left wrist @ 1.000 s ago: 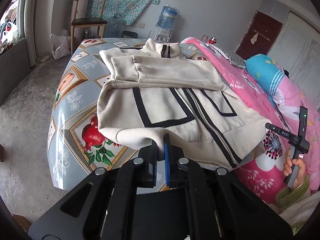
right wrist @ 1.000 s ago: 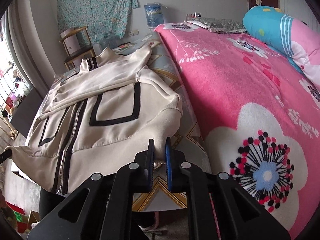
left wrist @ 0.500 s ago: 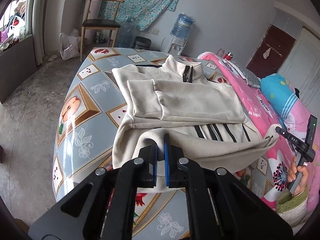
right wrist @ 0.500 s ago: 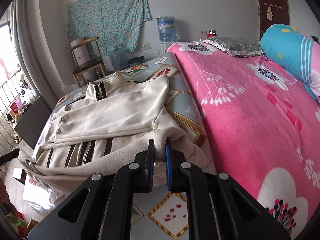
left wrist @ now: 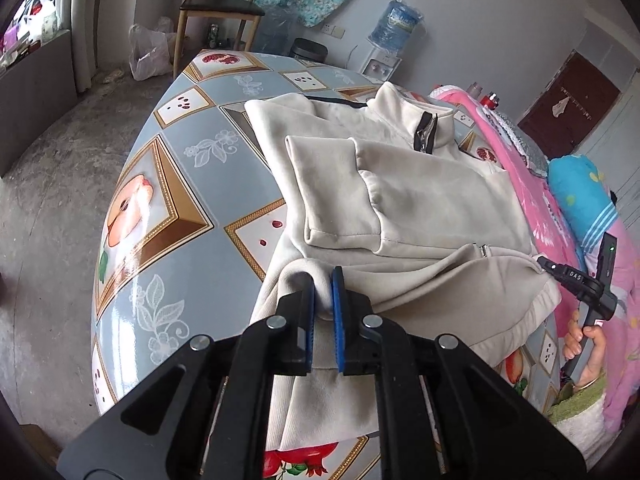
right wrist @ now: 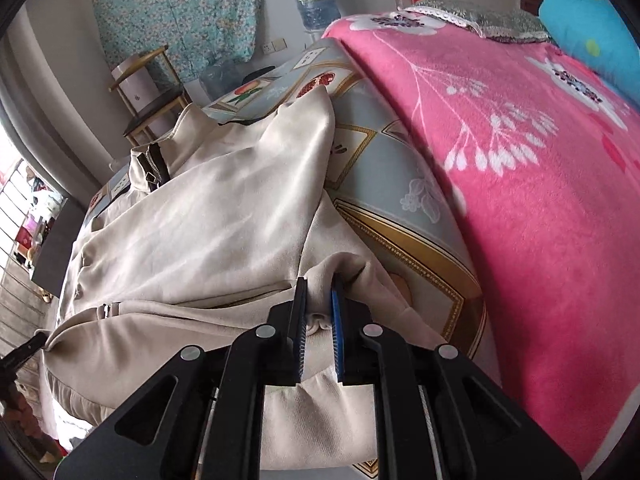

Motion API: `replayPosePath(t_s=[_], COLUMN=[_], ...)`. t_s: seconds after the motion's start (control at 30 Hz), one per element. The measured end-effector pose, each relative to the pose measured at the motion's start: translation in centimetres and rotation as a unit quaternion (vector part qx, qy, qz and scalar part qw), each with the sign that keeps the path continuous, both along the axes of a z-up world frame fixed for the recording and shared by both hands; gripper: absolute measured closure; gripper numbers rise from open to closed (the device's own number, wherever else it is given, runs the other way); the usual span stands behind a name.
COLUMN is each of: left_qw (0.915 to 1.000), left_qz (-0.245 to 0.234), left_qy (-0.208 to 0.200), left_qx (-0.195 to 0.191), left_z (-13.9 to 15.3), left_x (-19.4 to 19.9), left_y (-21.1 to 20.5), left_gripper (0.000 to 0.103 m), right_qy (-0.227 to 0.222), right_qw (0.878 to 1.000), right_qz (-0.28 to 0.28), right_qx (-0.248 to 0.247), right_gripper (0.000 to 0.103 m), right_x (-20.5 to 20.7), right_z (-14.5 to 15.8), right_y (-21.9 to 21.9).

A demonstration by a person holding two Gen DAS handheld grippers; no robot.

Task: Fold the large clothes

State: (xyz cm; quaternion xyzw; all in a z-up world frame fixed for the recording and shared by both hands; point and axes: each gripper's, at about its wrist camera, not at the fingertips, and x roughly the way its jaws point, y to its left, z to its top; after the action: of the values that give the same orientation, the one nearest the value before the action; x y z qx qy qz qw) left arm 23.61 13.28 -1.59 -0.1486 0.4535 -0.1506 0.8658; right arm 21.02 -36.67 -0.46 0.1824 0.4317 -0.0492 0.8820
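Gripping jacket hem: left gripper, right gripper | pink blanket beside | chair beyond

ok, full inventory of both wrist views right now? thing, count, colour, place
zip-up fleece jacket: 1, cream with black trim, on the tablecloth, hem gripped at both corners
fruit-print tablecloth: 1, blue-grey and gold, covering the table
floral fleece blanket: 1, pink, right of the table
bolster pillow: 1, turquoise, on the blanket
water-cooler bottle: 1, blue, at the back wall
wooden chair: 1, dark seat, back left
floral wall cloth: 1, teal, on the wall
left gripper: fingers shut on the hem
right gripper: fingers shut on the hem
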Motion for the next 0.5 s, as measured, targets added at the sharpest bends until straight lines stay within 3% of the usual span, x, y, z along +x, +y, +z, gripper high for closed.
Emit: replayPosePath(t_s=[0.07,0.1,0.17,0.27,0.37,0.4,0.43,0.5], left_qw=[0.9999,0.9999,0.9997,0.9993,0.9992,0.9990,0.9979,0.9953], left_qz=[0.000,-0.001,-0.007,-0.010,-0.001,0.011,0.039,0.069], left_qy=[-0.005,-0.010,-0.021,-0.034,-0.040,-0.043,-0.053,-0.068], left_qx=[-0.009,-0.007,0.007,0.011,-0.007,-0.009,0.003,0.000], left_z=[0.2,0.4,0.9,1.7,2.3,2.5,2.9,3.6], left_x=[-0.3,-0.6,-1.2,-2.1,-2.6,-2.8,-3.1,-3.8], left_y=[0.4,0.3,-0.1,-0.1,0.6,1.0,1.6,3.0], left_gripper=[0.092,0.092,0.091,0.090,0.088,0.081,0.067,0.063], right_qy=[-0.008,-0.014,-0.027,-0.042,-0.050,-0.050,-0.050,-0.048], right_qw=[1.000,1.000,0.999,0.999,0.998,0.998,0.998,0.999], right_qz=[-0.002,-0.005,-0.008,-0.025,-0.024,-0.024,-0.022,-0.019], right_qx=[0.016,0.020,0.036,0.008,-0.003,-0.004,-0.005,-0.011], right_gripper=[0.083,0.075,0.069,0.046,0.045,0.045,0.045,0.044], right_x=[-0.3,-0.5,-1.1,-2.4,-3.8,-4.3,-4.9,-6.0], right_z=[0.4,0.7,1.4,2.8,3.9,4.1,4.2,4.4], right_y=[-0.4,-0.7,-1.1,-1.3,-1.6,-1.6,-1.6,-1.6])
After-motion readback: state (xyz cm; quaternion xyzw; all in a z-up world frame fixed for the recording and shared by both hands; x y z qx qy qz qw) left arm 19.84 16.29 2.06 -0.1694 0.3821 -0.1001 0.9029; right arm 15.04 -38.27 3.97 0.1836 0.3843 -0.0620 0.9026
